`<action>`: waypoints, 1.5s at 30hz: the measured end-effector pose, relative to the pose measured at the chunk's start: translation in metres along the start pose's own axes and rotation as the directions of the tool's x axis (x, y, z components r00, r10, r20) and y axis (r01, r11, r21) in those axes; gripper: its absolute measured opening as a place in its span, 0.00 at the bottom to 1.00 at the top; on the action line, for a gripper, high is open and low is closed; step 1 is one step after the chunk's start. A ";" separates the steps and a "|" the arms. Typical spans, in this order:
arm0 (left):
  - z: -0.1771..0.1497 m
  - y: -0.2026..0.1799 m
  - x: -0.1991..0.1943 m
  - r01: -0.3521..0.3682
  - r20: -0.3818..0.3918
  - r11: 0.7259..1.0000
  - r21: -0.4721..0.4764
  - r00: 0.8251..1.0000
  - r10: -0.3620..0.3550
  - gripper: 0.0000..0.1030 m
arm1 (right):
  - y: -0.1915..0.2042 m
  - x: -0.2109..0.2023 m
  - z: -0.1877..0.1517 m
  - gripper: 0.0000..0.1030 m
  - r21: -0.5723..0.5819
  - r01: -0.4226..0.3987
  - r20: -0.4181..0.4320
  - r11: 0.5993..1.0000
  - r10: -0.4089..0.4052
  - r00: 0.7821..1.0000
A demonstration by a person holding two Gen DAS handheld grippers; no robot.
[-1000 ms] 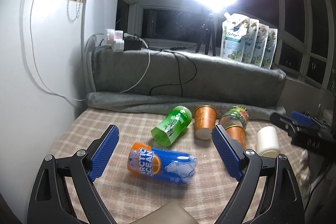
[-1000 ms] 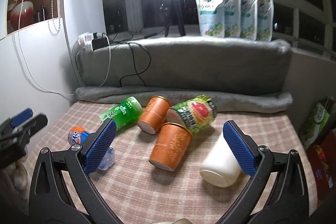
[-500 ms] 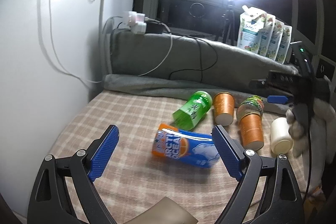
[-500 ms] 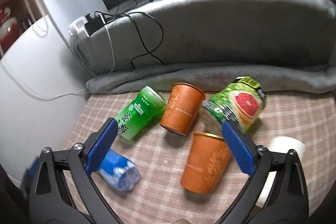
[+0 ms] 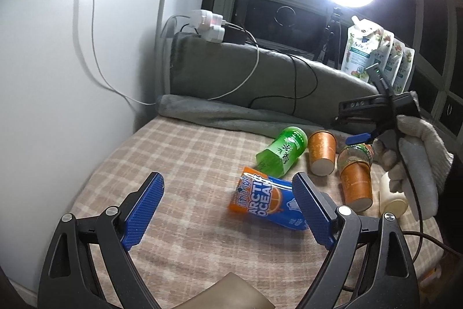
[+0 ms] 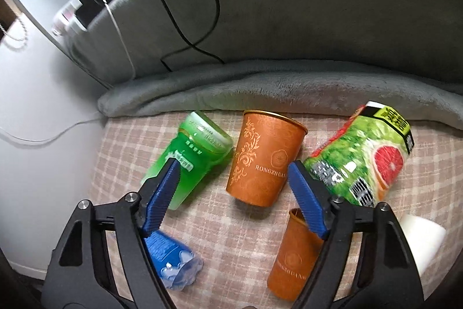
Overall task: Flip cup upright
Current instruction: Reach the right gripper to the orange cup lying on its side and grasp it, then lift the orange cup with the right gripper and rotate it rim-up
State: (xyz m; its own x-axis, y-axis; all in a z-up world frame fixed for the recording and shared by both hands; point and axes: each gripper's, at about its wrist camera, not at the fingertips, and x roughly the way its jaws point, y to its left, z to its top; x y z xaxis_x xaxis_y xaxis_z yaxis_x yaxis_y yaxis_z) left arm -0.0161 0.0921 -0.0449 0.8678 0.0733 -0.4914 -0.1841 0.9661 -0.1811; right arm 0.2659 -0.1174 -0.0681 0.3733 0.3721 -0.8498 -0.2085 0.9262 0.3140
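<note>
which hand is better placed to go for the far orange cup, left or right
Right. The right gripper hangs open with the far orange cup framed between its fingers; the left gripper sits back near the blue bottle.

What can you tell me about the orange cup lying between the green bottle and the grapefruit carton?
The orange cup looks like paper, printed with gold scrollwork and the word RONGZHUAN. It lies on its side on the checked cloth, gold-rimmed mouth toward the grey blanket, closed base toward the camera. The green bottle lies close on one side, the grapefruit carton on the other. The open right hand-held gripper frames it without touching.
</note>
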 end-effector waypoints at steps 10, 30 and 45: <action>0.001 0.016 -0.001 -0.010 0.008 0.999 -0.036 1.000 0.010 0.88 | 0.006 0.030 0.020 0.65 -0.008 0.128 -0.057 0.992 -0.128 0.990; 0.003 0.021 -0.005 -0.018 0.022 0.998 -0.054 1.000 0.019 0.88 | 0.028 0.088 0.044 0.66 -0.106 0.244 -0.109 0.964 -0.255 0.961; 0.005 0.017 -0.007 -0.021 0.031 0.999 -0.039 0.999 0.022 0.88 | 0.022 0.034 0.029 0.63 -0.075 0.188 -0.009 0.979 -0.189 0.982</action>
State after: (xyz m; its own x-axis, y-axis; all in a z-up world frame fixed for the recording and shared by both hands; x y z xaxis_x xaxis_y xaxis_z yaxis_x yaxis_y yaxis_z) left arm -0.0230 0.1092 -0.0404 0.8773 0.1019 -0.4690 -0.2199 0.9539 -0.2041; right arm 0.2996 -0.0829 -0.0778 0.3977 0.1893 -0.8978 -0.2014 0.9726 0.1159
